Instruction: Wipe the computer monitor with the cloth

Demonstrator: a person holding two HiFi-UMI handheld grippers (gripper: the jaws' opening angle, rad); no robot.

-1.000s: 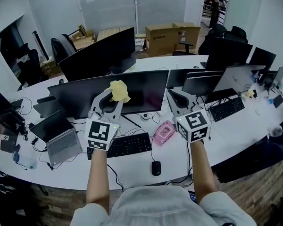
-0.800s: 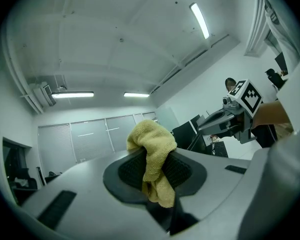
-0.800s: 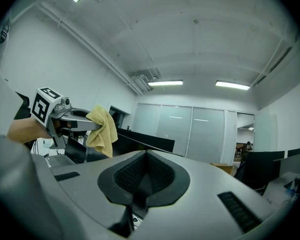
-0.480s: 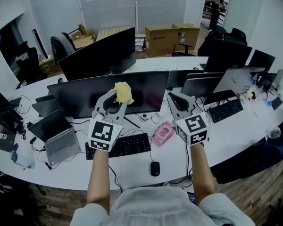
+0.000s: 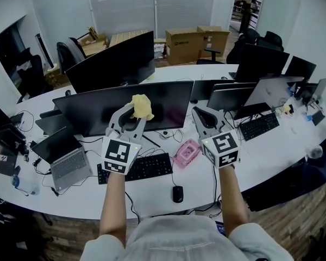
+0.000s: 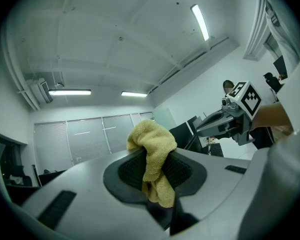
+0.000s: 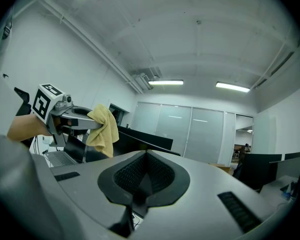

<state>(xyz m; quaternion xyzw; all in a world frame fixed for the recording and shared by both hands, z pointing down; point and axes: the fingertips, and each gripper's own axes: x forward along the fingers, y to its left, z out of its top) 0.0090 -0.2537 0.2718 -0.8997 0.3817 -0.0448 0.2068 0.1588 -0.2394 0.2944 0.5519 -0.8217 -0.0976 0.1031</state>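
Head view: my left gripper (image 5: 135,112) has the yellow cloth (image 5: 142,106) up against the monitor (image 5: 92,110) top edge, right gripper (image 5: 202,115) nearby. Left gripper view: jaws pinched on the cloth. Right gripper view: jaws together, nothing between.

left gripper (image 5: 131,113) raised, pinching cloth (image 5: 142,106), right gripper (image 5: 198,111) raised, jaws together

View along the left gripper (image 6: 156,170): its jaws, lined with ribbed dark pads (image 6: 131,169), are closed on a yellow cloth (image 6: 151,143), which bunches above the jaws and hangs in a fold below them. At right, the right gripper (image 6: 204,129), bearing its marker cube (image 6: 247,98), is held roughly level by a hand (image 6: 271,118). Ceiling light strips (image 6: 200,21) and blind-covered glass partitions (image 6: 85,141) form the background.
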